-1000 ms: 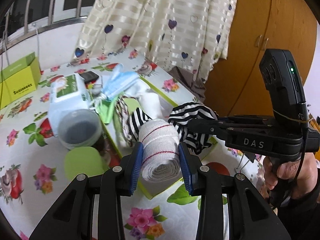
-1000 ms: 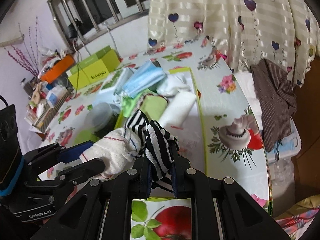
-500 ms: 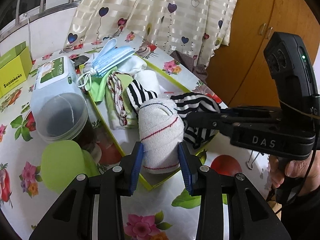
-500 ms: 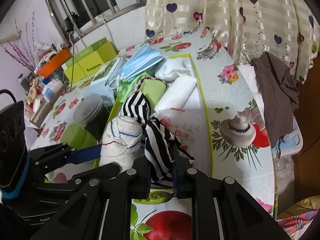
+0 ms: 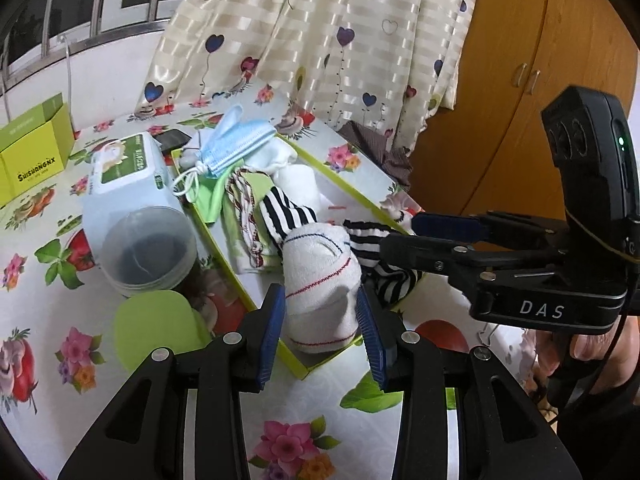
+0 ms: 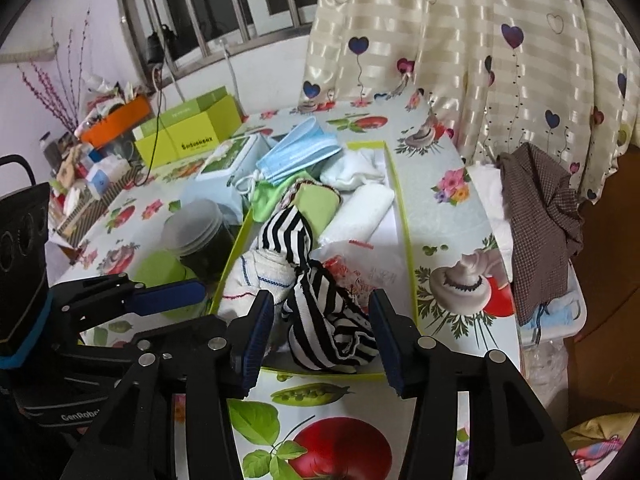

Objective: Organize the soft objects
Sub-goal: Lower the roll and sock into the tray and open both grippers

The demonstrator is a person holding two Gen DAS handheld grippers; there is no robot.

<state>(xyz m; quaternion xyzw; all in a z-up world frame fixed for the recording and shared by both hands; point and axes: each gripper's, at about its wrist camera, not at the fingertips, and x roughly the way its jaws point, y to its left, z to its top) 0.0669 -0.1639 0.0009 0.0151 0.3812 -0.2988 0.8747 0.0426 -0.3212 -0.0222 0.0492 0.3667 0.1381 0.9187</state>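
Lidded plastic jar (image 5: 146, 250) beside a wipes pack (image 5: 128, 176), yellow-green carton (image 5: 34, 148) behind, heart-print curtain (image 5: 320, 40) beyond.

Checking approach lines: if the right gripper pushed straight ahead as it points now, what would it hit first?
Probably the black-and-white striped sock, lying between the open right gripper pads inside the green-rimmed box; depth is uncertain.

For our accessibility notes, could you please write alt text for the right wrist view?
Open right tongs straddle a black-and-white striped sock lying at the near end of a green-rimmed box of soft items, beside a white sock.
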